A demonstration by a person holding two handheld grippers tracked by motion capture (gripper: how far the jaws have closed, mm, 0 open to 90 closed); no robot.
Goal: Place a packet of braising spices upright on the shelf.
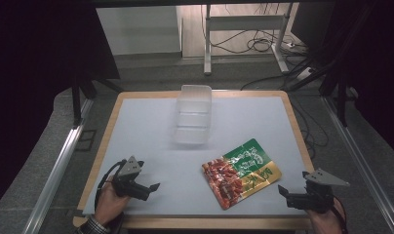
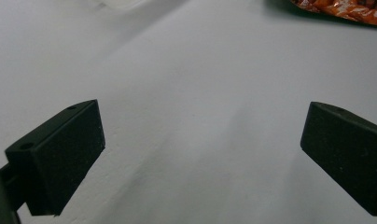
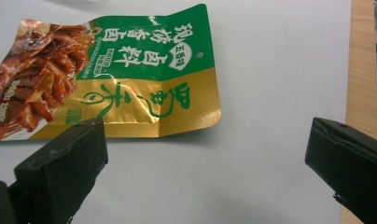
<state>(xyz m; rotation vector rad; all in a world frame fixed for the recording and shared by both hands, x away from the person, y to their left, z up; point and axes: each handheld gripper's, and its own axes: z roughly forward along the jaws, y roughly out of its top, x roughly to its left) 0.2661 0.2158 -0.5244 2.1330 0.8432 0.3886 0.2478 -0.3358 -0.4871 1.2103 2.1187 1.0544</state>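
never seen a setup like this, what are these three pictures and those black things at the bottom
There is no robot here: a person sits at a table and holds a hand-held two-jaw tool in each hand. The high view looks down on the pale grey table top from above; the left gripper and the right gripper come in at the bottom. The other two pictures come from cameras riding on each gripper, so the black blocks are that gripper's own jaws. Both stand wide apart and hold nothing. On the table lie a clear plastic food container and, nearer the right gripper, a flat green, gold and red snack packet. The packet shows close up in the right gripper view.
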